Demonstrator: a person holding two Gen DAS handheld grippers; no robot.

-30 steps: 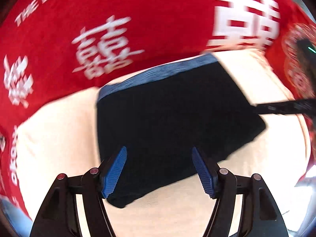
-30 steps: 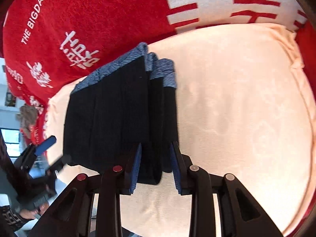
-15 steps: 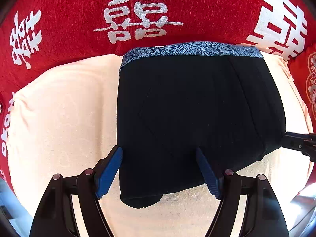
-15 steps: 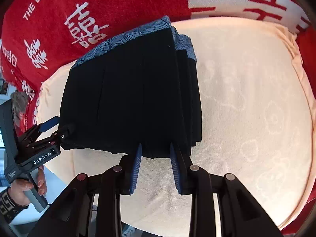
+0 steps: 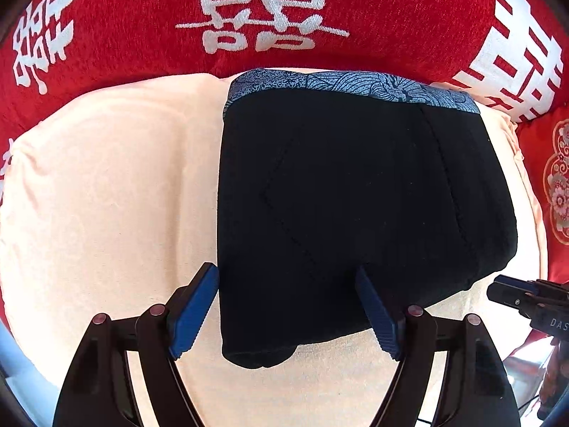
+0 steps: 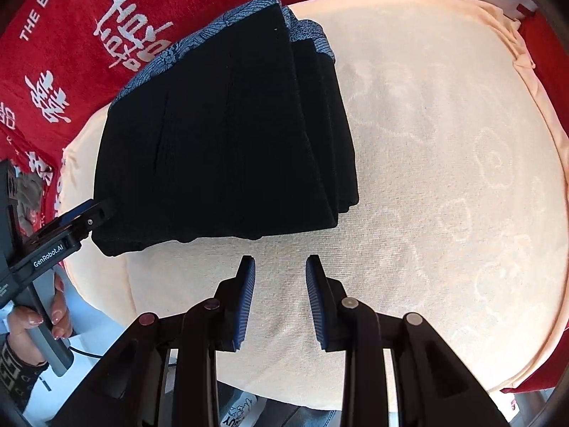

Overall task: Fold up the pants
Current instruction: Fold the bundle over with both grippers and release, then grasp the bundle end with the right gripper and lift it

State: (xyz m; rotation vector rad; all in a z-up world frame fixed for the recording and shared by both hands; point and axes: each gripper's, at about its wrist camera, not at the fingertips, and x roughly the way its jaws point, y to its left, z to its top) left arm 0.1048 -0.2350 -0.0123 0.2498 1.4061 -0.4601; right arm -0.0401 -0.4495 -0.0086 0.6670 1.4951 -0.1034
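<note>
The black pants (image 5: 355, 195) lie folded in a compact stack on a cream cushion (image 5: 106, 195), their blue patterned waistband (image 5: 355, 83) at the far edge. My left gripper (image 5: 288, 306) is open, its blue pads on either side of the stack's near left corner, holding nothing. In the right wrist view the pants (image 6: 227, 135) show several stacked layers on their right side. My right gripper (image 6: 281, 295) is open and empty, a short way back from the stack's near edge. The left gripper (image 6: 89, 213) shows there at the stack's left corner.
A red blanket with white characters (image 5: 266, 10) lies behind the cushion. The right half of the cream cushion (image 6: 444, 178) is bare. The cushion's front edge (image 6: 284, 388) drops off below my right gripper. The right gripper's tip (image 5: 515, 295) shows at the stack's right.
My right gripper has drawn back from the stack's near edge and opened wider. My left gripper has swung to face the stack squarely and moved closer.
</note>
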